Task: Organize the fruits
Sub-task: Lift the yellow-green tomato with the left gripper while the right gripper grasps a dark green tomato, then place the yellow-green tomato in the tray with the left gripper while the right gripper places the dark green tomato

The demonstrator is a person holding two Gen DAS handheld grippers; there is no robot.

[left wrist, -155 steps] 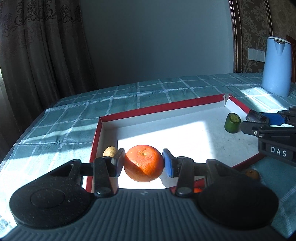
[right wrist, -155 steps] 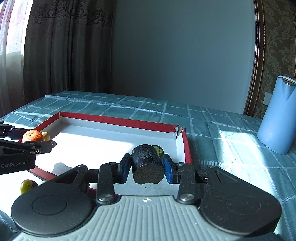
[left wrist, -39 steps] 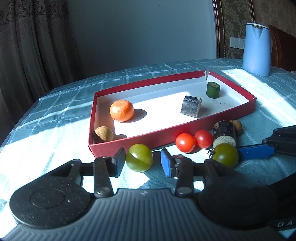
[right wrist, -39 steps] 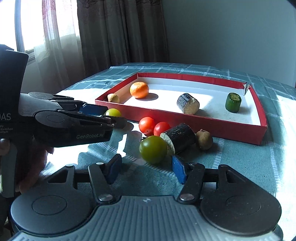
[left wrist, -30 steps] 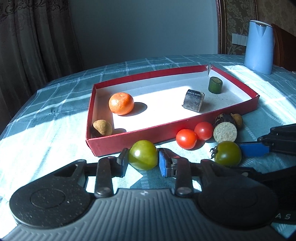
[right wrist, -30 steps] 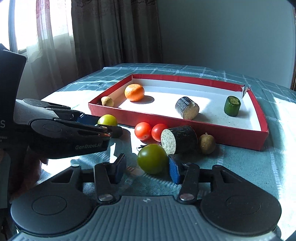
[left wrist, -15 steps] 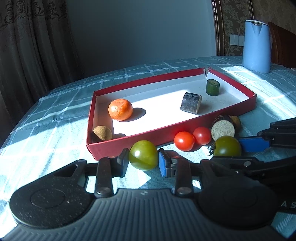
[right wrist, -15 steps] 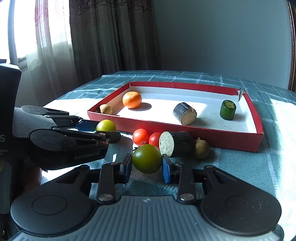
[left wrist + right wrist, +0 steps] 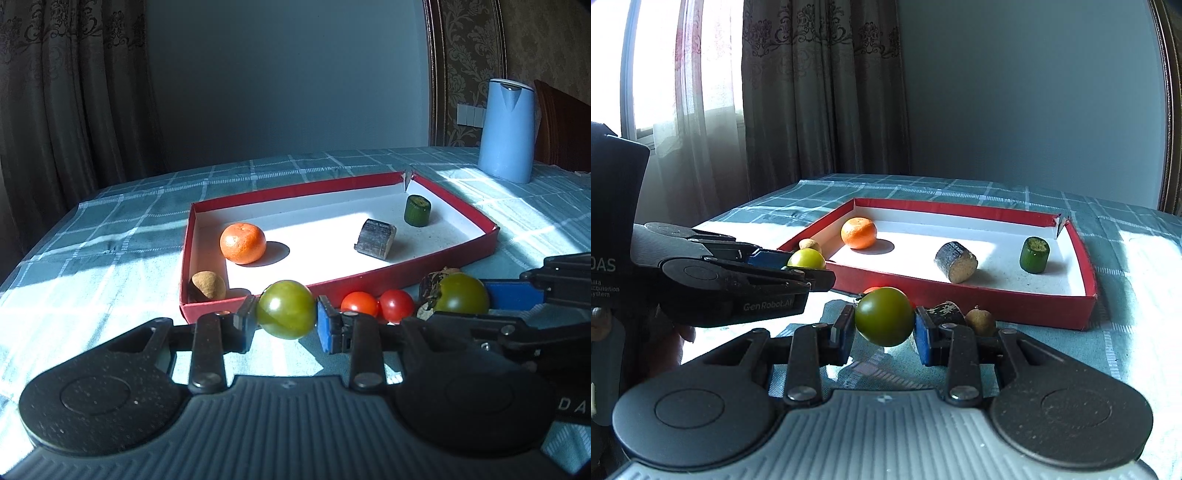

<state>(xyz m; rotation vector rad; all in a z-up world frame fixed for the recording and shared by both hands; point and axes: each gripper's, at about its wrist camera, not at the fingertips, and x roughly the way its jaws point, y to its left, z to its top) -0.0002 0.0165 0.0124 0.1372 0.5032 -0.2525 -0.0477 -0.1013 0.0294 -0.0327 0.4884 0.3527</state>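
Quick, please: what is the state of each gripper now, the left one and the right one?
Left gripper: closed on a green tomato.
Right gripper: closed on another green tomato.

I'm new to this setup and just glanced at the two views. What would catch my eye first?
Two round green tomatoes, each clamped in a gripper just in front of the shallow red cardboard tray: the left gripper grips the lighter green tomato, the right gripper the darker green tomato. Inside the tray, a bright orange mandarin glows in the sunlit patch near its left wall.
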